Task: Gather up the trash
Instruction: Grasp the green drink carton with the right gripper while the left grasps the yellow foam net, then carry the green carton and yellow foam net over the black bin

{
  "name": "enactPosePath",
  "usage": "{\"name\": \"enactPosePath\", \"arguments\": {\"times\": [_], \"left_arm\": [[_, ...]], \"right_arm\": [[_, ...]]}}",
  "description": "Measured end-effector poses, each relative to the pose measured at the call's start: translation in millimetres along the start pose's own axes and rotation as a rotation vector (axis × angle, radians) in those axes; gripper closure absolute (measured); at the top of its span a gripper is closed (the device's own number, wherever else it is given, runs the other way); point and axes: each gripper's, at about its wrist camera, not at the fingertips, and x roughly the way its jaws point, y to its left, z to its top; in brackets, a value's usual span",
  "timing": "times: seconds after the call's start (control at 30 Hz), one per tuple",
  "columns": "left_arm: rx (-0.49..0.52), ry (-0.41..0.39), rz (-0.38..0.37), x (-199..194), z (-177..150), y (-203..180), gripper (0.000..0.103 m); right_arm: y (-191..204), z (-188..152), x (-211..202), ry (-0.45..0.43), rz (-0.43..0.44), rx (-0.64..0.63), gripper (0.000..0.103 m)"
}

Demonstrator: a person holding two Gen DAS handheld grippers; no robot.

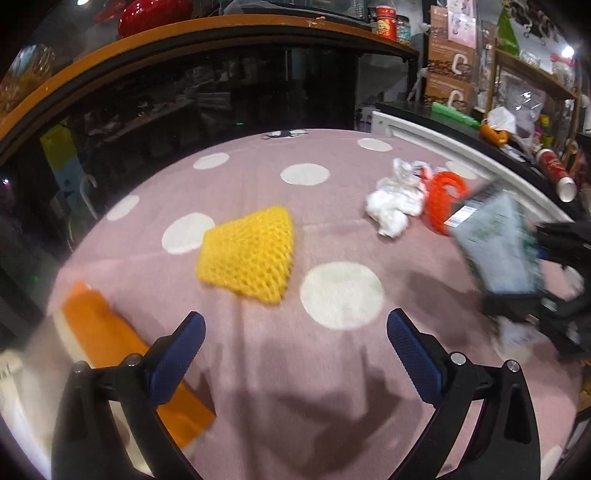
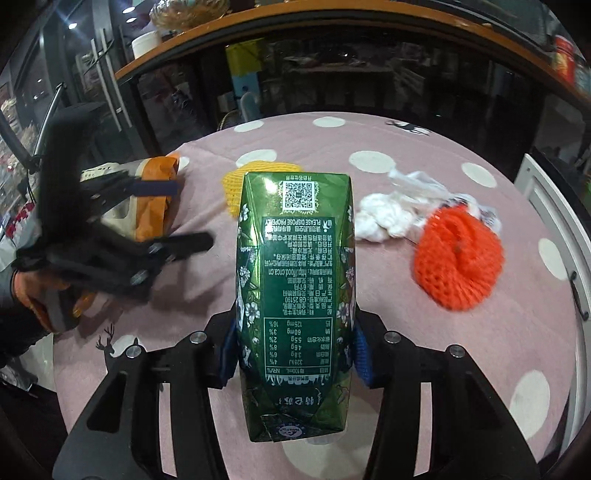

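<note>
My right gripper is shut on a green drink carton, its blue pads pressed against the carton's two sides, lifted over the pink dotted tablecloth. The left wrist view shows the same carton, blurred, at the right edge. My left gripper is open with nothing between its fingers, above the cloth just short of a yellow foam net. White crumpled tissue and an orange foam net lie farther right. An orange-rimmed bag sits at the left gripper's left finger.
A dark glass cabinet with an orange wooden top stands behind the table. A white frame runs along the table's right side, with cluttered shelves beyond. A person's hand in an orange glove holds the left gripper.
</note>
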Motion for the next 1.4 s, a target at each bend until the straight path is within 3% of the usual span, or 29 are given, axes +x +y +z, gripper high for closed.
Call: {"name": "enactPosePath", "arguments": {"times": [0.2, 0.37, 0.53, 0.8, 1.13, 1.4], "left_arm": [[-0.066, 0.03, 0.054, 33.9, 26.1, 10.1, 0.011], [-0.09, 0.111, 0.107, 68.4, 34.5, 15.7, 0.015], [-0.129, 0.119, 0.137, 73.1, 31.5, 20.1, 0.036], [-0.159, 0.081, 0.123, 53.2, 26.7, 24.5, 0.083], [-0.163, -0.036, -0.008, -11.4, 9.6, -1.2, 0.086], [-0.089, -0.098, -0.085, -54.6, -19.9, -42.2, 0.086]], "right_arm": [[-5.1, -24.4, -24.3, -0.035, -0.012, 0.042, 0.053], [-7.3, -38.2, -41.8, -0.063, -0.002, 0.079, 0.053], [-6.8, -49.3, -55.8, -0.084, -0.003, 0.1, 0.053], [-2.5, -66.2, -75.0, -0.125, -0.014, 0.129, 0.053], [-0.4, -90.8, -95.0, -0.156, -0.037, 0.178, 0.053], [4.0, -119.6, -116.6, -0.174, -0.064, 0.217, 0.053]]}}
